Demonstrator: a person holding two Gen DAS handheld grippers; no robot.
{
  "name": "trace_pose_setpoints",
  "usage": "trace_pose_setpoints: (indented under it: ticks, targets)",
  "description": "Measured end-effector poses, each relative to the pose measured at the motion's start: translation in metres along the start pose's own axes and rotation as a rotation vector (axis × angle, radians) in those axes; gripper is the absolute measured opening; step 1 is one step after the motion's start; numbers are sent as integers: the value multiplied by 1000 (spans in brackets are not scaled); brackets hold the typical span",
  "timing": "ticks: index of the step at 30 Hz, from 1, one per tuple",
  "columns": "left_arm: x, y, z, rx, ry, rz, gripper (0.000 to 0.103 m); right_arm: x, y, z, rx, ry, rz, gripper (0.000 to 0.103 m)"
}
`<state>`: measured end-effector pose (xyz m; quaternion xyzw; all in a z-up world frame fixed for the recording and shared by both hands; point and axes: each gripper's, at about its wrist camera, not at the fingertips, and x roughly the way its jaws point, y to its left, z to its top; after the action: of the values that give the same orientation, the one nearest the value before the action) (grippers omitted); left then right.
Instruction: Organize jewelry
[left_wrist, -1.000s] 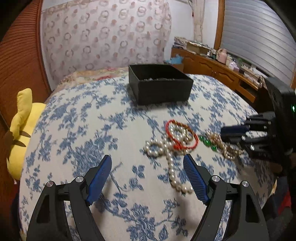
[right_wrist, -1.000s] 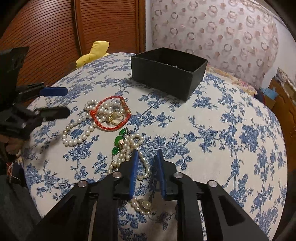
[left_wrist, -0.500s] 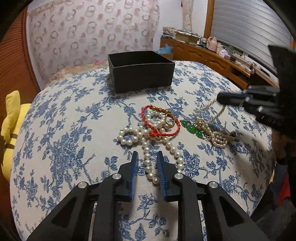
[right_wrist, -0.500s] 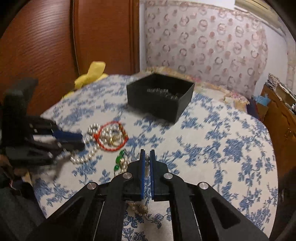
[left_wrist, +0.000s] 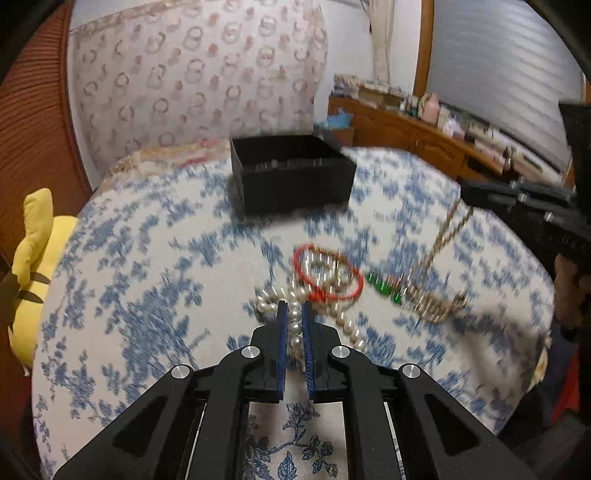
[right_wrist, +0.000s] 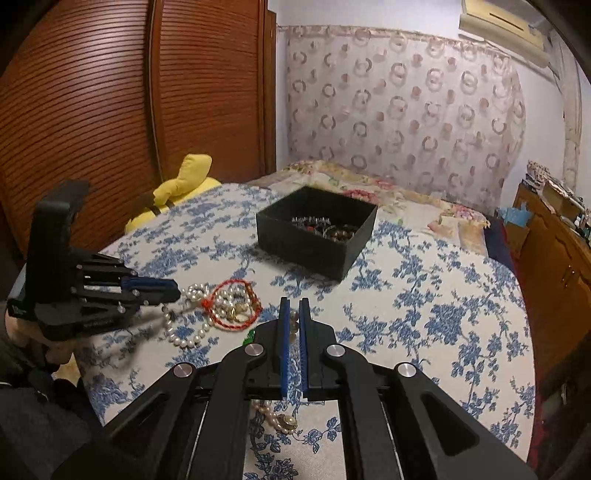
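My left gripper (left_wrist: 294, 308) is shut on the white pearl necklace (left_wrist: 295, 325), which lies on the blue-flowered cloth; it also shows in the right wrist view (right_wrist: 186, 334). My right gripper (right_wrist: 294, 306) is shut on the small-pearl necklace with green stones (left_wrist: 436, 258) and holds it lifted, its lower end still among the pile. A red cord bracelet (left_wrist: 327, 273) with a gold ring lies between them. The open black box (right_wrist: 317, 230) stands farther back with several pieces inside.
A yellow plush toy (left_wrist: 31, 258) lies at the left edge of the bed. A wooden sideboard (left_wrist: 424, 140) runs along the right. A brown slatted wardrobe (right_wrist: 92, 110) stands on the left. A patterned curtain (right_wrist: 406, 107) hangs behind the box.
My left gripper has closed on the white pearl strand. My right gripper, shut on the small-pearl necklace, has risen and pulled its chain up off the cloth.
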<state>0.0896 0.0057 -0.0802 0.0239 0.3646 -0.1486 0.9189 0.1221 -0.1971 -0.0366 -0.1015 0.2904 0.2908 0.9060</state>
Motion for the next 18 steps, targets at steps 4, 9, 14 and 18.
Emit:
trace_pose_setpoints:
  ticks: [4, 9, 14, 18]
  targets:
    - [-21, 4, 17, -15, -63, -9, 7, -14, 0, 10, 0, -42, -5, 5]
    - [-38, 6, 37, -20, -119, -24, 7, -27, 3, 22, -12, -85, -11, 5]
    - [-51, 1, 56, -2, -162, -28, 7, -33, 4, 32, -24, -108, -15, 5]
    - [-61, -2, 70, 6, -194, -38, 7, -40, 6, 41, -34, -132, -19, 5]
